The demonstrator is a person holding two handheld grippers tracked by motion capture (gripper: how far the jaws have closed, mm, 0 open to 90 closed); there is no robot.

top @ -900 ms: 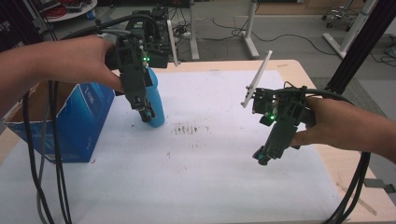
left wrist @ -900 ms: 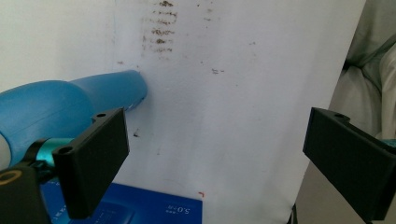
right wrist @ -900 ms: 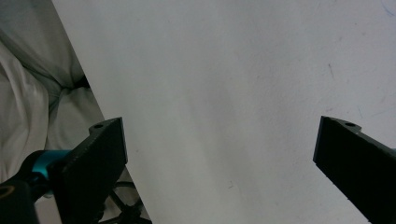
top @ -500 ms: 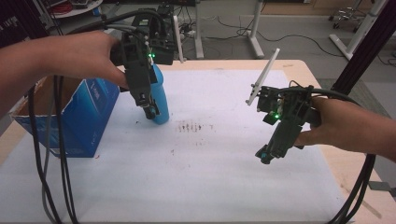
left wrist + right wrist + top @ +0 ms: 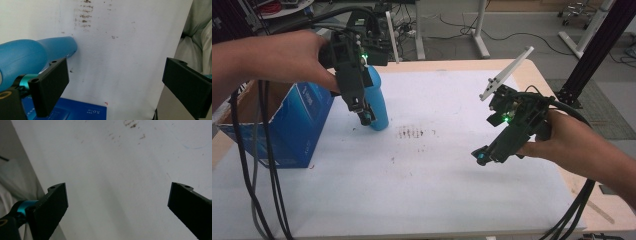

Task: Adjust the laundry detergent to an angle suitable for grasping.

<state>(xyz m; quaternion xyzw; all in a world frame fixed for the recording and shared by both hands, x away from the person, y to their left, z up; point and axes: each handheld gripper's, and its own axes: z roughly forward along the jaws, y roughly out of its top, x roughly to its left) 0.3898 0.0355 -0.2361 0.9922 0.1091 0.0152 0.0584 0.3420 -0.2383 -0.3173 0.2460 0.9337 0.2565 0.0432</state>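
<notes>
Our left gripper (image 5: 364,114) hangs with jaws spread wide, the blue bottle (image 5: 377,100) standing just outside one jaw, ungrasped. Our right gripper (image 5: 484,156) waits released over bare worktop (image 5: 437,190); nothing is picked up yet.

Light: even, bright overhead, indoor.
Shadows: soft, faint under bottle (image 5: 376,100) on white mat (image 5: 437,165).
Glare: none strong.
Blur: gripper views soft; near jaws slightly fuzzy.
High view: mild grain, hands soft.
</notes>
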